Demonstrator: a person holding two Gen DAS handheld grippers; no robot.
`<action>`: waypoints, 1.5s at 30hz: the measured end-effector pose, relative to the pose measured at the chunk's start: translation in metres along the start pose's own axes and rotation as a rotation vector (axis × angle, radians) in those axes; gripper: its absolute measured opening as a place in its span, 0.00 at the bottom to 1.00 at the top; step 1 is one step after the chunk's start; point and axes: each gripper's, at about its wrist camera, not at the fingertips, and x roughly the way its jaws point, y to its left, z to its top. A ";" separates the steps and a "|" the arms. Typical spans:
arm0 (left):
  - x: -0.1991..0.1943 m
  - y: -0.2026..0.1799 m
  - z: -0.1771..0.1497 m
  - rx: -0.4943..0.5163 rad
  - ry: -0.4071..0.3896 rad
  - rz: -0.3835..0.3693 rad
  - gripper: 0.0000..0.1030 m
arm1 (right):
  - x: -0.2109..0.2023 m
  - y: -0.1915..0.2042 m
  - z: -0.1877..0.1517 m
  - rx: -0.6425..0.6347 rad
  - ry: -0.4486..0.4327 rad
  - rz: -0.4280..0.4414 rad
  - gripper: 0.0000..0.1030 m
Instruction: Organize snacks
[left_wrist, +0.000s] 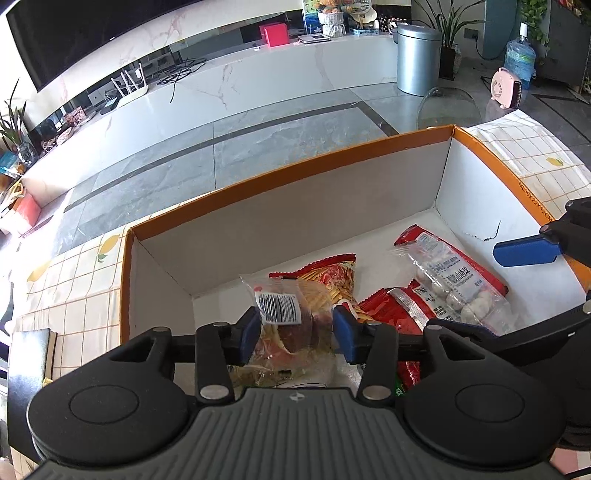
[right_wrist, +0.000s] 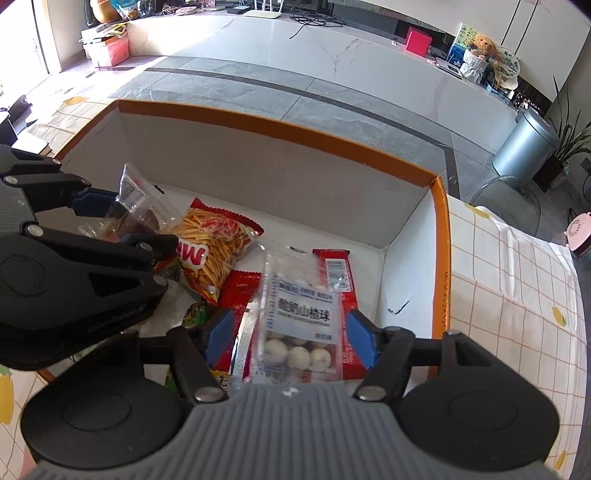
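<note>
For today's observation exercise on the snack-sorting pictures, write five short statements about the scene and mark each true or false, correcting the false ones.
1. The box has an orange rim. True.
2. The bag of white balls lies on the tablecloth outside the box. False: it is inside the box, between the right tongs.
3. A bag with a barcode label sits between the left tongs. True.
4. The box holds no snacks. False: several packets lie in it, including a bag of sticks.
5. A silver bin stands on the floor beyond the box. True.
</note>
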 end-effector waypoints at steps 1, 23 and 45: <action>-0.004 0.000 -0.002 -0.009 -0.009 0.001 0.58 | -0.004 0.000 0.000 0.001 -0.005 -0.001 0.68; -0.158 -0.026 -0.086 -0.064 -0.392 0.037 0.70 | -0.167 0.015 -0.124 0.082 -0.423 -0.020 0.79; -0.191 -0.050 -0.176 -0.149 -0.442 0.114 0.77 | -0.219 0.032 -0.239 0.310 -0.527 -0.118 0.80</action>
